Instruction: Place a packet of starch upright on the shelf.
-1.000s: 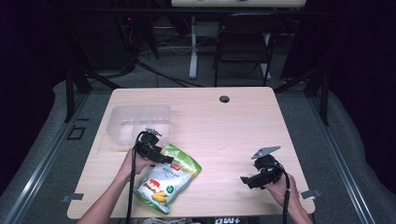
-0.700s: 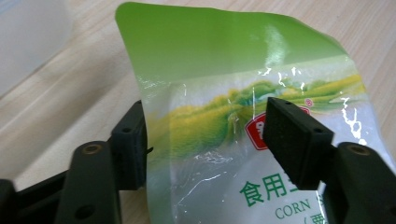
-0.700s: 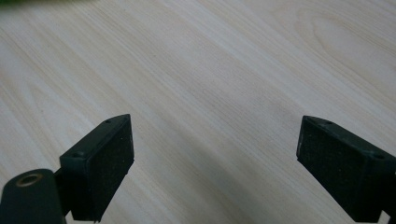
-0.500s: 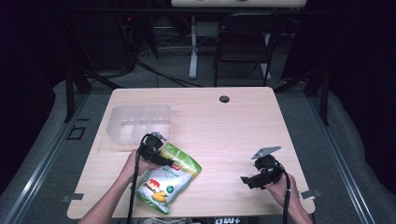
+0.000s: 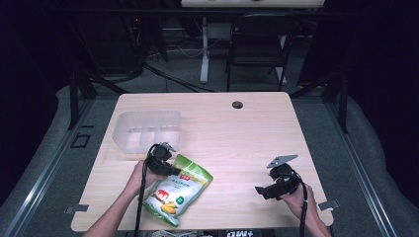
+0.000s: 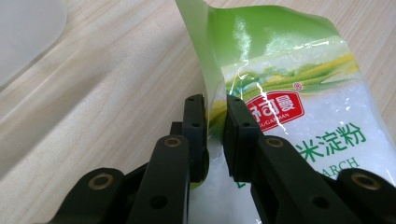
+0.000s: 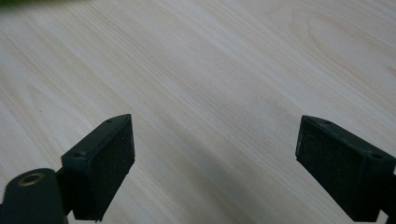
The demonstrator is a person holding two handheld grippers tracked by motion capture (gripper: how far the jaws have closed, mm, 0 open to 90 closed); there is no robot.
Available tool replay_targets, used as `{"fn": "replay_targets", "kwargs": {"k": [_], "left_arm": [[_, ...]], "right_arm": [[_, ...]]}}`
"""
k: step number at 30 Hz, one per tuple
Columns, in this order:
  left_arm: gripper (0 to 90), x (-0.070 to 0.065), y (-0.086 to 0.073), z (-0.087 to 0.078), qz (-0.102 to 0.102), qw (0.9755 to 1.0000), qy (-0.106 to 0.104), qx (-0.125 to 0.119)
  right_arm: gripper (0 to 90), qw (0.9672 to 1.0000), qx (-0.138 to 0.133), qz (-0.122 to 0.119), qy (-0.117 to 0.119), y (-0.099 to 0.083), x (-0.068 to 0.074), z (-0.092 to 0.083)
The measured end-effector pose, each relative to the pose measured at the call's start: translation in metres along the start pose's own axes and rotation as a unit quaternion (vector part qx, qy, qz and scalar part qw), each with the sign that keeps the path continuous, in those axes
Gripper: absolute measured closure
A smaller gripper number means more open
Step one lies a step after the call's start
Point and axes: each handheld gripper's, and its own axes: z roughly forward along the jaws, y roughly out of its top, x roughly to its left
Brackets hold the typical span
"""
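A green and white bag of starch point(image 5: 175, 190) lies on the wooden table point(image 5: 237, 133), near its front left. My left gripper point(image 5: 165, 167) is at the bag's upper left corner. In the left gripper view its two black jaws stand close together, and my left gripper point(image 6: 215, 119) is shut on the bag's point(image 6: 289, 79) green side edge. My right gripper point(image 5: 263, 191) hovers low over bare wood at the front right, well apart from the bag. In the right gripper view my right gripper point(image 7: 215, 154) is open, with only table between the pads point(image 7: 112, 154).
A clear plastic container point(image 5: 148, 129) with compartments stands at the table's back left, just behind my left gripper; its rim point(image 6: 23, 32) shows in the left gripper view. A cable hole point(image 5: 237, 104) sits near the far edge. A chair and desk legs stand beyond the table.
My left gripper has edged slightly right and nearer on the bag's corner. The right gripper has dropped a little toward the front edge. The bag lies where it was.
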Motion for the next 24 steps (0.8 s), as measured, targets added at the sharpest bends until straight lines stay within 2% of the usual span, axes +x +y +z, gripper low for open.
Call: {"fn": "replay_targets", "kwargs": {"k": [8,14,17,24], "left_arm": [[84.4,-0.001,-0.01,-0.005,0.0,0.9996,0.007,-0.026],[85.8,0.0,-0.018,-0.011,0.0,0.9989,0.023,-0.041],[85.8,-0.001,-0.022,-0.018,-0.014,0.9978,0.023,-0.061],[85.6,-0.001,-0.028,-0.029,-0.027,0.9956,0.031,-0.084]], "right_arm": [[11.0,1.0,0.002,-0.003,-0.003,0.0,0.001,0.0],[11.2,1.0,0.002,-0.004,0.0,0.001,0.001,0.001],[11.2,1.0,0.0,-0.003,0.006,0.002,0.002,0.002],[11.1,1.0,-0.001,-0.004,0.006,0.002,0.001,0.003]]}}
